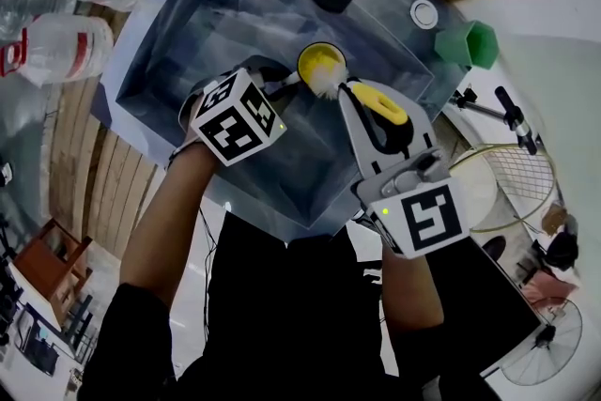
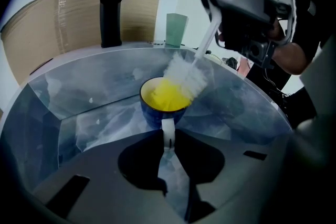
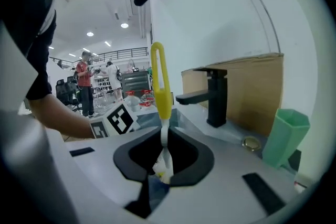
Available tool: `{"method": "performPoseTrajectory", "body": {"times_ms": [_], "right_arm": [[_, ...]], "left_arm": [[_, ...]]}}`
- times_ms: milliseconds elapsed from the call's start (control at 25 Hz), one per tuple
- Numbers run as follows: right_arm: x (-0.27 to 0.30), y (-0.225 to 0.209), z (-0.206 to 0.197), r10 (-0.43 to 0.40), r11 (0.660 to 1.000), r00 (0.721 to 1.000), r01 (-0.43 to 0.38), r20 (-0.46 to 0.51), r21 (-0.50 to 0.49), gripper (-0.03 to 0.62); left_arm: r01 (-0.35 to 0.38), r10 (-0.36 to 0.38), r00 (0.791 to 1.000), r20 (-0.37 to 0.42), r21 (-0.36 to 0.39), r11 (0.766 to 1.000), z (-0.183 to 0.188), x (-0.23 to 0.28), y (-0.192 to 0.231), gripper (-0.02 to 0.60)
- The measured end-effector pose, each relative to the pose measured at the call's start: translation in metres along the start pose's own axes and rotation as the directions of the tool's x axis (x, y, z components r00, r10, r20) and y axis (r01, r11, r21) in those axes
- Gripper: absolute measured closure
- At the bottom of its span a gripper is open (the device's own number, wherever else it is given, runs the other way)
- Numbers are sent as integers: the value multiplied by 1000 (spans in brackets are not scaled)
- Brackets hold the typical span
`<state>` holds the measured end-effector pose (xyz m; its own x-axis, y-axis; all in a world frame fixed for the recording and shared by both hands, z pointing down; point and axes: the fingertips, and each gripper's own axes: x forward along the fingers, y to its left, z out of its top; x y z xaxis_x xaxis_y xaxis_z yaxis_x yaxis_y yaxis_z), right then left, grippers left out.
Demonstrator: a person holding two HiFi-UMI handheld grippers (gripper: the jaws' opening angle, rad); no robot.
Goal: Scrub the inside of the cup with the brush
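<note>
Two grips hold: the left gripper (image 2: 167,140) has its jaws clamped on the handle of the cup (image 2: 157,101) in the sink (image 2: 79,92), and the right gripper (image 3: 164,159) pinches the brush (image 2: 185,77) stem. Scrubbing seems under way; the next move calls for working the bristles deeper, round the wall.

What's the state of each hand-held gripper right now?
Left hand-held gripper: closed on the cup, by its handle.
Right hand-held gripper: closed on the brush, by its stem.

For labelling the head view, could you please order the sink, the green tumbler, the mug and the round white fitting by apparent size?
1. sink
2. green tumbler and mug: about alike, so unranked
3. round white fitting
</note>
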<state>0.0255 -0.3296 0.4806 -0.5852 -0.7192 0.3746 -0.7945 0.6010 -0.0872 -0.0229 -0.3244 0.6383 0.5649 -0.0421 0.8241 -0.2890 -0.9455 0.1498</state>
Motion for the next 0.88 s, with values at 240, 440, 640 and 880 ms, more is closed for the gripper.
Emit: {"method": "performPoseTrajectory", "body": {"times_ms": [240,440,640,880], "right_arm": [[20,-16,-14,-32,999,999,31,13,43,549],[20,-18,-12,-58,997,998,58,9,41,551],[6,-20,-2,-119,991,991,115,55,71,551],[-29,-23,33,-186,977,977,173,107,125,551]], "left_arm": [[4,-4,1000,24,-15,1000,3,0,0,504],[4,-4,1000,21,2,1000,4,0,1,503],[16,-16,1000,27,6,1000,1,-5,-1,499],[3,-2,991,136,-11,1000,19,-56,5,495]]}}
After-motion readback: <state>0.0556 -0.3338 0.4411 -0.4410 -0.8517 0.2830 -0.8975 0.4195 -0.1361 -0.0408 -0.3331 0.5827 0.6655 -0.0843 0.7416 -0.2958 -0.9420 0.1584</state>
